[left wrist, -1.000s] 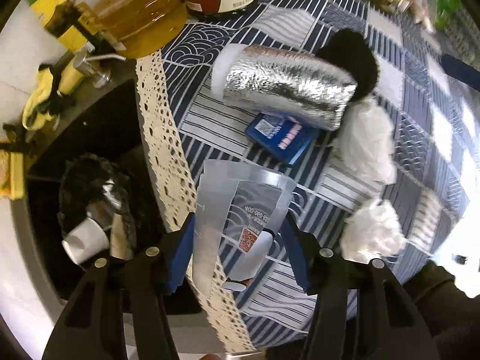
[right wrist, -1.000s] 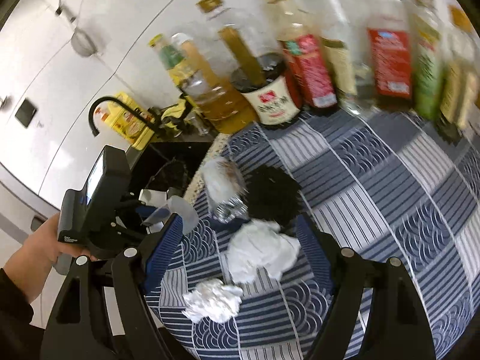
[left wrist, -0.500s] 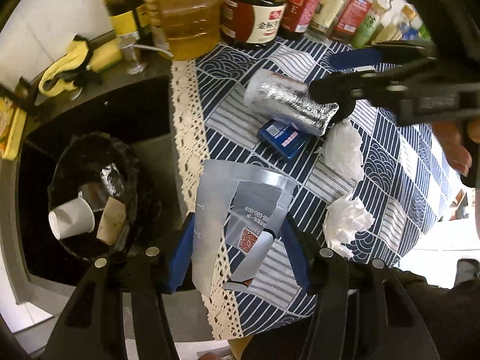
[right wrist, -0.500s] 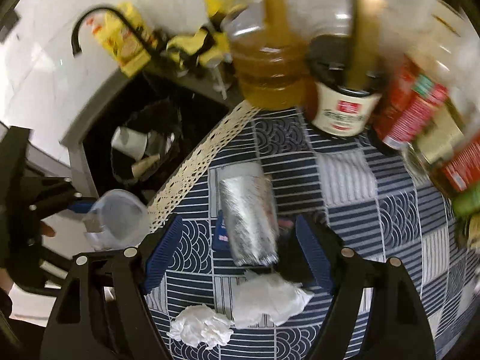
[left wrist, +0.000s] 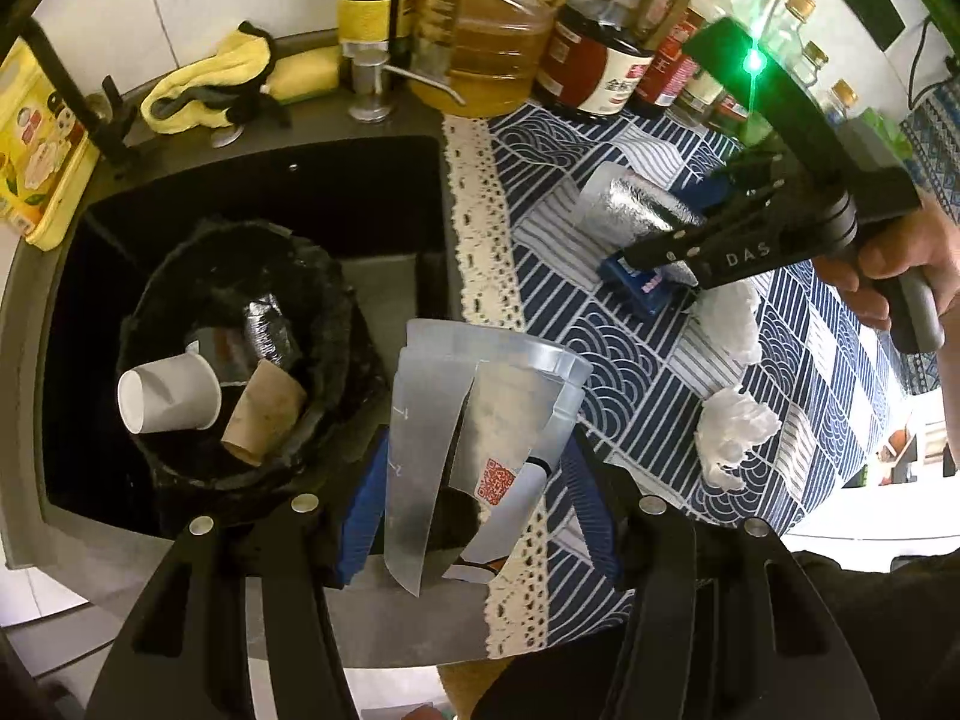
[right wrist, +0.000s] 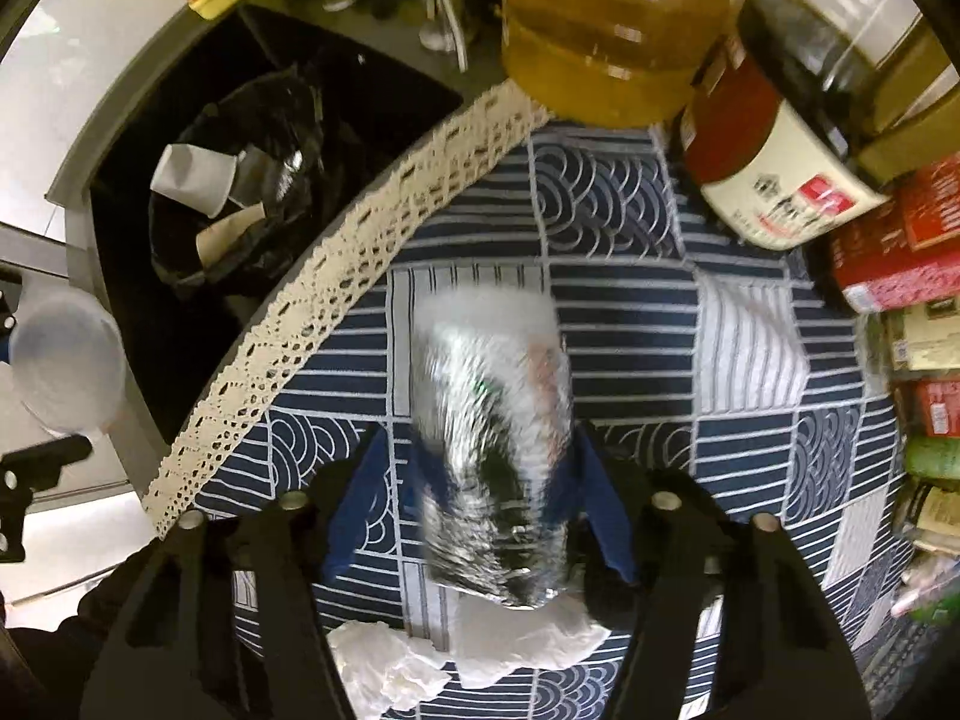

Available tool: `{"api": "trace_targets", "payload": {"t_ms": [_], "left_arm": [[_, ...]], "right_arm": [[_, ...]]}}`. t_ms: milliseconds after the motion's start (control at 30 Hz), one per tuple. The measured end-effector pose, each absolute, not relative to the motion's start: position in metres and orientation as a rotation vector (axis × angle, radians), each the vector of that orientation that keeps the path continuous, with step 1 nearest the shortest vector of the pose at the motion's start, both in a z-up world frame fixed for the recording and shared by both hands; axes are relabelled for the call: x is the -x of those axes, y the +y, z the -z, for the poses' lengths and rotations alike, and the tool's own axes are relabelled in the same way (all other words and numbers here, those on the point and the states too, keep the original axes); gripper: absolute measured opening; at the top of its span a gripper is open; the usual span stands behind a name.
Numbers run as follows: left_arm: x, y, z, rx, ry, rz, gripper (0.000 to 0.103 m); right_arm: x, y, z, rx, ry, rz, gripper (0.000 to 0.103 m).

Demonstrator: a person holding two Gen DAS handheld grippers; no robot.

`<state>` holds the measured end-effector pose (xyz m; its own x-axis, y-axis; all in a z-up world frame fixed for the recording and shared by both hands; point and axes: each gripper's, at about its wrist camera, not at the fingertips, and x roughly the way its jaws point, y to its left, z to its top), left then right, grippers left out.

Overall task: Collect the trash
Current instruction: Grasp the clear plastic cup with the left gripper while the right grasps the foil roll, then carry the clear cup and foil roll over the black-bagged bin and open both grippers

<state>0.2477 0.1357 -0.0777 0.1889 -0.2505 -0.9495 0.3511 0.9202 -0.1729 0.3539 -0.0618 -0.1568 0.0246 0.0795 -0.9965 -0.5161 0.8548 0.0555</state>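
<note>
My left gripper [left wrist: 477, 516] is shut on a split translucent plastic cup [left wrist: 480, 420], held over the lace edge of the tablecloth beside the sink. In the sink stands a black-bagged bin [left wrist: 336, 312] holding a white paper cup [left wrist: 168, 399] and a cardboard tube [left wrist: 264, 414]. My right gripper [right wrist: 477, 510] points down over a silver foil roll [right wrist: 492, 450] on the cloth. Its jaws are closing around the roll, and a sliver of cloth still shows by the left pad. Two crumpled tissues [right wrist: 390, 666] [right wrist: 522, 642] and a blue packet [left wrist: 636, 282] lie by the roll.
A big oil jug [left wrist: 480, 30], a soy sauce bottle [left wrist: 594, 66] and several more bottles line the far side of the blue patterned tablecloth [left wrist: 630, 372]. A soap pump [left wrist: 366, 84] and yellow cloth [left wrist: 204, 90] sit behind the dark sink [left wrist: 300, 192].
My left gripper has carried the plastic cup left, from over the cloth to its lace edge by the sink. My right gripper has tipped down over the foil roll and its jaws have narrowed.
</note>
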Motion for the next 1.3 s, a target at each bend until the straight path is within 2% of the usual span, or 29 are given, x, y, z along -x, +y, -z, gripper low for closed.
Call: {"api": "trace_targets", "payload": {"t_ms": [33, 100, 600, 1300], "left_arm": [[-0.250, 0.140, 0.079, -0.085, 1.316, 0.425, 0.054], [-0.254, 0.147, 0.082, -0.070, 1.321, 0.423, 0.054], [-0.278, 0.190, 0.073, -0.092, 1.294, 0.475, 0.054], [-0.332, 0.280, 0.095, -0.248, 1.319, 0.447, 0.055]], "right_arm": [[-0.354, -0.065, 0.159, 0.342, 1.490, -0.473, 0.055], [-0.353, -0.066, 0.157, 0.315, 1.490, -0.474, 0.054], [-0.341, -0.058, 0.116, 0.074, 1.422, -0.450, 0.053], [-0.345, 0.082, 0.133, -0.176, 1.421, -0.552, 0.053]]}}
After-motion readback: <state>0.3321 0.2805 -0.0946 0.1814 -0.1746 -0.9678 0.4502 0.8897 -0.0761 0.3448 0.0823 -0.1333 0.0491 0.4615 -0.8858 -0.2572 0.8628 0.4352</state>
